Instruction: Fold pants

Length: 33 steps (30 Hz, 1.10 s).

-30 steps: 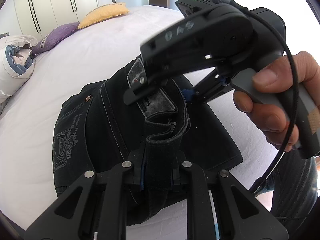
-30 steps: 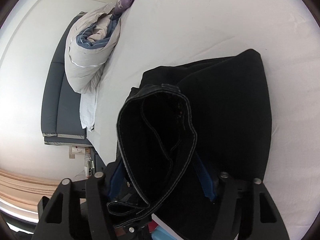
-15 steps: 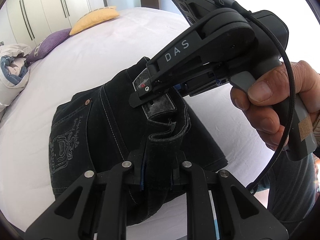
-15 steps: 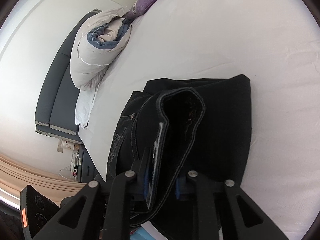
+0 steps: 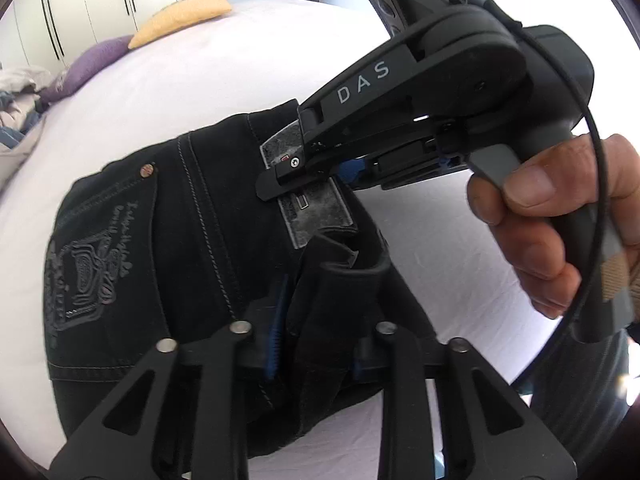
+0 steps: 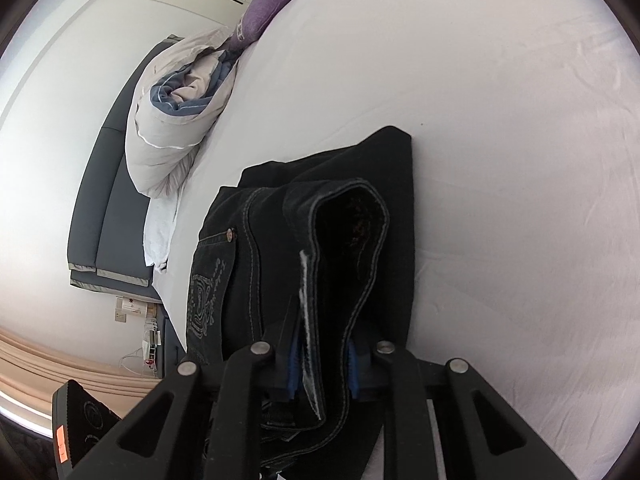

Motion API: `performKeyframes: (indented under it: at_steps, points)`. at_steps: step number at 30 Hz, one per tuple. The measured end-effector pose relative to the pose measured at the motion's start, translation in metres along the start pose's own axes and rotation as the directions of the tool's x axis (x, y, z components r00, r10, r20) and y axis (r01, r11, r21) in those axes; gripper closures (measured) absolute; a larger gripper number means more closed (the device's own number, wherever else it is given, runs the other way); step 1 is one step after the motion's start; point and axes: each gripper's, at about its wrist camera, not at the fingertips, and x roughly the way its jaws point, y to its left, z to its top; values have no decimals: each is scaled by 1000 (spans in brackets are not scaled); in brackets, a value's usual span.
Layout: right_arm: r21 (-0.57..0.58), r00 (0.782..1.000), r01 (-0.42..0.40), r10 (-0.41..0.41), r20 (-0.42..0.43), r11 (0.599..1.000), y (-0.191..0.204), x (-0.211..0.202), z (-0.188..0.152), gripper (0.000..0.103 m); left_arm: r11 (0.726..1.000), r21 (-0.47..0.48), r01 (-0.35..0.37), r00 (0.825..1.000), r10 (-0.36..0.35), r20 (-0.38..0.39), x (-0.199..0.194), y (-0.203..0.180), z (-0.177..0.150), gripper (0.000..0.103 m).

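Step in hand: while the black pants (image 5: pixel 192 248) lie part-folded near the bed's (image 5: pixel 200 80) near edge, both tools carry the bunched waistband down onto the stack.
Left tool (image 5: pixel 316 344): jaws opening, with a fold of waistband between them and the pads no longer clearly pressing.
Right tool (image 6: pixel 324 364): clamped on the waistband beside the grey patch (image 5: pixel 312 208), the person's hand (image 5: pixel 560 232) on its handle.
Next move: I judge the right tool must let go too, then both draw back without dragging the fold.
Surroundings: rolled duvet (image 6: pixel 176 120) and purple pillow (image 6: pixel 264 12) well apart, toward the bed's far edge.
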Motion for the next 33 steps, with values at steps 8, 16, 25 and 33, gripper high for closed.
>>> performKeyframes:
  at_steps: [8, 16, 25, 33]
  points:
    - [48, 999, -3, 1, 34, 999, -6, -24, 0, 67, 981, -136, 135, 991, -134, 19, -55, 53, -15, 34]
    - [-4, 976, -156, 155, 150, 988, 34, -65, -11, 56, 969, -245, 20, 998, -5, 61, -80, 137, -16, 34]
    - [40, 985, -172, 173, -14, 984, 2, -8, -65, 76, 970, -238, -41, 998, 31, -47, -44, 157, 2, 34]
    - [18, 997, -29, 28, 71, 999, 14, -68, -57, 49, 969, -241, -53, 996, 33, -83, -33, 150, -4, 34]
